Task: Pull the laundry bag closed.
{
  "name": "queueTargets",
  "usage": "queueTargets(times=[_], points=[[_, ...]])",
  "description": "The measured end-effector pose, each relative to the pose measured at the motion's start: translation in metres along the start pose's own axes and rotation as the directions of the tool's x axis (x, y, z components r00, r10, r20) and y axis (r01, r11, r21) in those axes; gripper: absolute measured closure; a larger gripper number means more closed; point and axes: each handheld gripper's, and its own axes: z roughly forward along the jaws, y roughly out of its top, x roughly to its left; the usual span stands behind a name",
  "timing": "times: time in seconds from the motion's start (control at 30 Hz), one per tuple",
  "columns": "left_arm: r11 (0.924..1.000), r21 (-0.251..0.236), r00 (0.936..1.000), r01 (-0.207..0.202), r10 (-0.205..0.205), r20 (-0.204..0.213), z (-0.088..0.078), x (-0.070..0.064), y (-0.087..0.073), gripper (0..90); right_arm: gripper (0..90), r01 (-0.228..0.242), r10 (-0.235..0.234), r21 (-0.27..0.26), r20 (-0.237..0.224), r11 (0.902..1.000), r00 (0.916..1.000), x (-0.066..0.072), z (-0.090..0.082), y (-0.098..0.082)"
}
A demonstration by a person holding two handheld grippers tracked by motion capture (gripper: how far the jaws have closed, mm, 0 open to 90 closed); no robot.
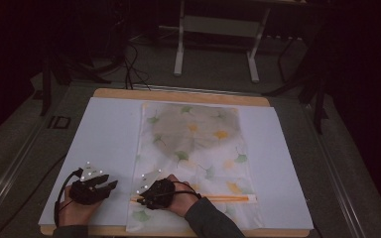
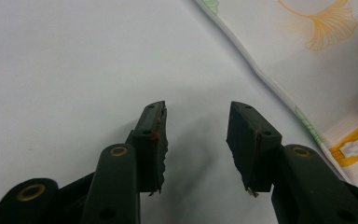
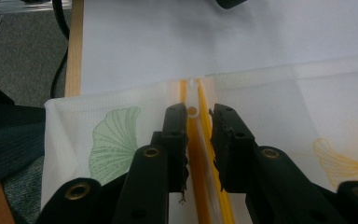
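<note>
Right gripper (image 3: 199, 140) astride bag's zipper strip (image 3: 193, 140)

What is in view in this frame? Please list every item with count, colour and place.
zip bag: one, translucent white with green and yellow ginkgo leaves, lying flat mid-table.
zip strip: one, orange, across the bag's near end.
slider: one, white, at the strip's right end.
sheet: one, pale blue-white, covering the tabletop under the bag.
table: one, light wood, edges showing.
table frame: one, white, on the floor beyond.
left gripper: one, black, jaws apart over bare sheet, left of the bag.
right gripper: one, black, jaws straddling the strip's left end; contact unclear.
hands: two, near edge.
</note>
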Motion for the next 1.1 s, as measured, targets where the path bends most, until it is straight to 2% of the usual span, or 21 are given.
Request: queueTargets(times=[0.57,0.87,1.1], points=[[1.0000,0.004,1.0000,-0.004,0.004,-0.001,0.001,0.000,0.000,57.3,75.5,-0.011,0.011,-0.003,-0.022,0.9999,0.9997,-0.003,0.015,0.006],[1.0000,0.005,1.0000,-0.006,0.006,0.002,0.001,-0.001,0.000,57.3,81.5,-0.014,0.014,-0.004,-0.047,0.9999,0.9988,-0.007,0.019,0.006],[0.9998,0.016,0.9998,-0.014,0.014,0.012,0.002,-0.003,0.000,57.3,83.4,-0.005,0.006,0.005,-0.047,1.0000,0.9989,-0.007,0.019,0.008]])
